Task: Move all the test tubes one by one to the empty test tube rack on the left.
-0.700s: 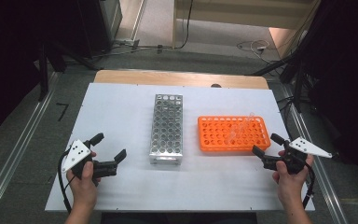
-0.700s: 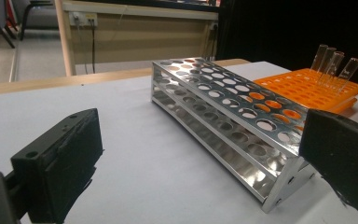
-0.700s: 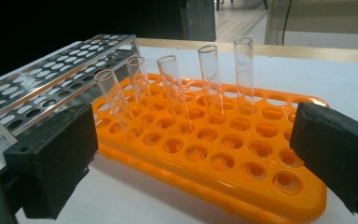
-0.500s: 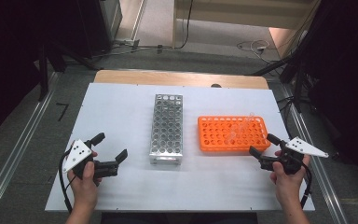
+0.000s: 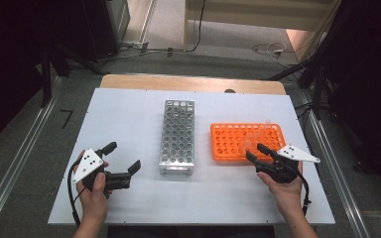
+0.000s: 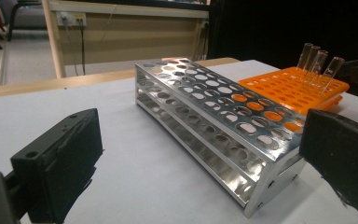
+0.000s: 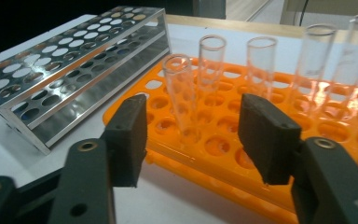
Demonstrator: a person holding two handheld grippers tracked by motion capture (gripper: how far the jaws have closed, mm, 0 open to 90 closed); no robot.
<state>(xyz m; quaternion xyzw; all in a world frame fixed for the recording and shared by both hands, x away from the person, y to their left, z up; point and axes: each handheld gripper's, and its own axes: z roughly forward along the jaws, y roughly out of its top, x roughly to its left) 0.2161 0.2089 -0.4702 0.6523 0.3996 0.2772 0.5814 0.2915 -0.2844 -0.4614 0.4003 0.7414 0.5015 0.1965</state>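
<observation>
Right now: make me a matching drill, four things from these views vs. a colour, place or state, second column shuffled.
Things:
1. shiny metal test tube rack
2. orange plastic tube rack
3. left gripper
4. right gripper

Descriptions:
A. holds clear glass tubes
B. open, at the table's near left, away from both racks
C. mid-table, holes all empty
D. open, jaws at the orange rack's near edge

Pairs: 1-C, 2-A, 3-B, 4-D
</observation>
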